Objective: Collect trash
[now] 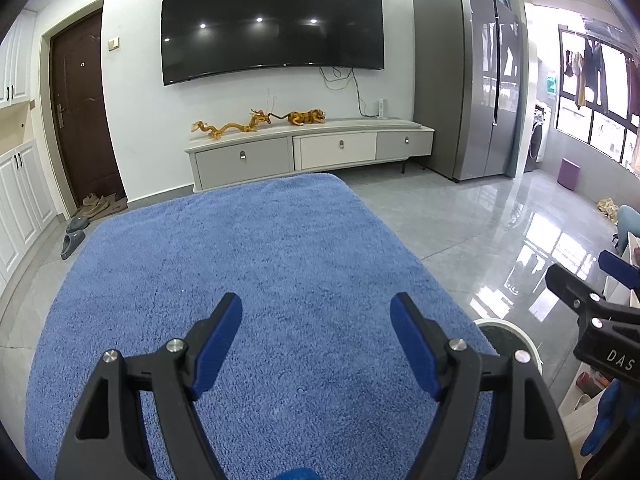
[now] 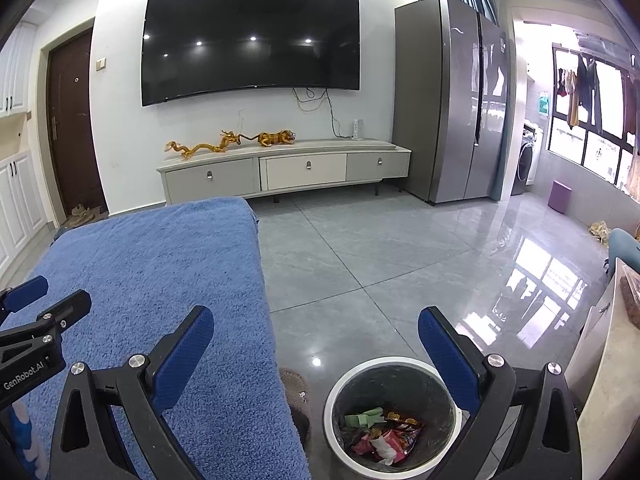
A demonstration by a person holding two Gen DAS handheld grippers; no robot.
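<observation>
A round white-rimmed trash bin [image 2: 334, 390] with a dark liner stands on the floor beside the table. It holds several crumpled wrappers [image 2: 386, 432], red, green and white. My right gripper [image 2: 316, 334] is open and empty, above the bin and the table's right edge. My left gripper [image 1: 316, 320] is open and empty over the blue towel-covered table [image 1: 240, 248]. The bin's rim [image 1: 516, 330] shows at the right in the left wrist view. Each gripper shows in the other's view, the right one [image 1: 592, 304] and the left one [image 2: 44, 312].
A TV cabinet [image 2: 280, 172] with a wall TV [image 2: 252, 40] stands across the grey tiled floor [image 2: 380, 248]. A grey fridge [image 2: 452, 100] is at the right. A brown slipper [image 2: 296, 392] lies between table and bin. A white shelf [image 2: 604, 352] is at the far right.
</observation>
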